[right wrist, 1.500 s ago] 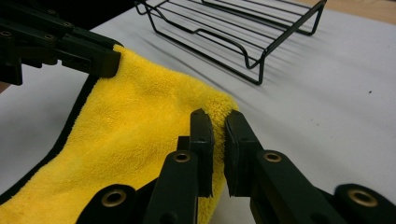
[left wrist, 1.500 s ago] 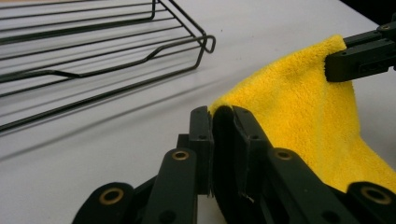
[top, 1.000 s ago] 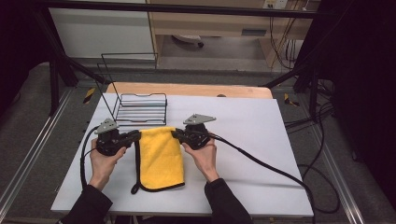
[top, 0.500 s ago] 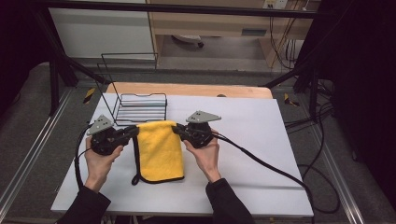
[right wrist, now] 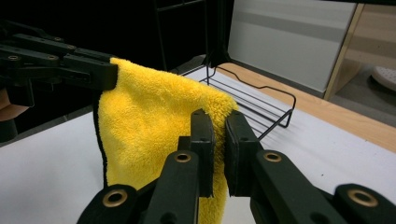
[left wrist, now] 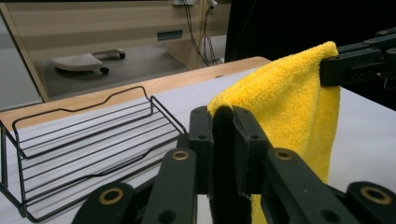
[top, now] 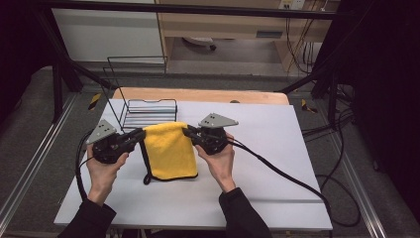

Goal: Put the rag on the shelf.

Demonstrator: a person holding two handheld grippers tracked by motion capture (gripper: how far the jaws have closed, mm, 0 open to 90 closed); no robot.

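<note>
While both tools grip the yellow towel [top: 170, 148] by its far corners, worth keeping the top edge taut and level. Left tool [top: 138, 135] clamped tight on one corner, jaws closed down to the thickness of the cloth with a fold of pile squeezed between them (plain in the left gripper view, where the towel [left wrist: 285, 107] rises from the jaws toward the other tool). Right tool [top: 188, 132] likewise pinched shut on the opposite corner, towel [right wrist: 154, 126] spreading away from its jaws toward the left one. Far edge lifted between the two tools; near part draped down and apparently resting on the white bench [top: 277, 163], with a dark trim loop trailing at the near left corner.

Probable step: carrying or folding the towel toward the wire rack [top: 146, 111], which stands just beyond the left tool and a little ahead of the towel's raised edge.

To do it well: raise both tools together and at the same height, so neither corner drags or slips. Keep the spacing between tools steady; drawn closer, the edge sags and bunches, pulled wider, the cloth may tear free of a shallow bite (grip on each side looks near the very corner). Lift enough that the trailing hem clears the bench and the rack's front rail before moving forward. Watch the cables [top: 277, 171] behind the right tool.
</note>
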